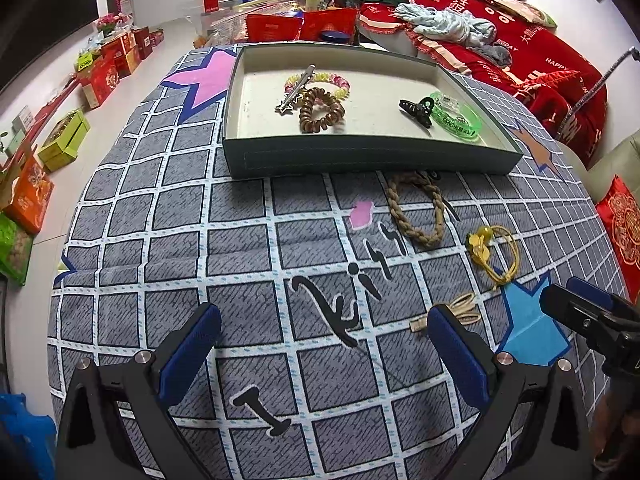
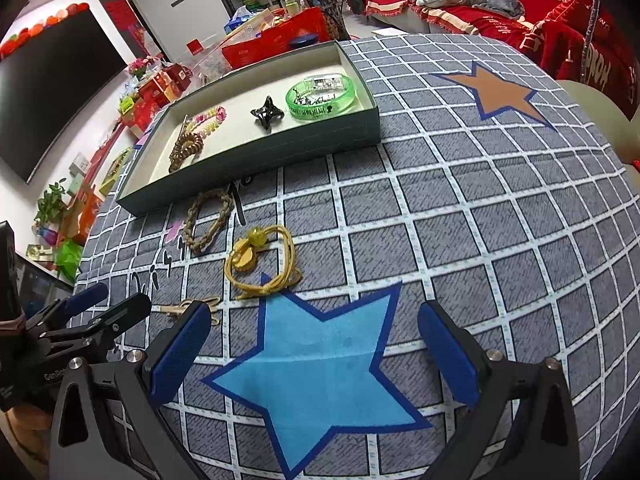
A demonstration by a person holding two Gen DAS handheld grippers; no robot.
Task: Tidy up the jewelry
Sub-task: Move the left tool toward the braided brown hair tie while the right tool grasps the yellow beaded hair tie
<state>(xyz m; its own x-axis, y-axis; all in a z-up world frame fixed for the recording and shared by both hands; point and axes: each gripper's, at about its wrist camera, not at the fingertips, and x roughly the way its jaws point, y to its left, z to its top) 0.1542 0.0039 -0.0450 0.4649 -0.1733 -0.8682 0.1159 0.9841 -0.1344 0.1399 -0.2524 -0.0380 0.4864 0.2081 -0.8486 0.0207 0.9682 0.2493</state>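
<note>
A dark green tray [image 1: 360,158] [image 2: 260,156] holds a metal clip [image 1: 296,88], a pastel bead bracelet [image 1: 332,79], a brown spiral hair tie [image 1: 320,110], a black claw clip [image 1: 418,110] and a green bangle [image 1: 456,118]. In front of it on the checked cloth lie a braided rope bracelet [image 1: 416,208] [image 2: 208,220], a yellow hair tie with a charm [image 1: 494,254] [image 2: 260,258] and a small beige band [image 1: 460,314] [image 2: 188,306]. My left gripper [image 1: 324,320] is open and empty, its right finger beside the beige band. My right gripper [image 2: 316,316] is open over a blue star, short of the yellow tie.
The checked grey cloth [image 1: 240,248] covers the round table and drops off at its edges. Red cushions and clothes [image 1: 500,32] lie on a sofa behind the tray. Boxes [image 1: 64,140] stand on the floor to the left. A dark screen [image 2: 52,92] hangs on the left wall.
</note>
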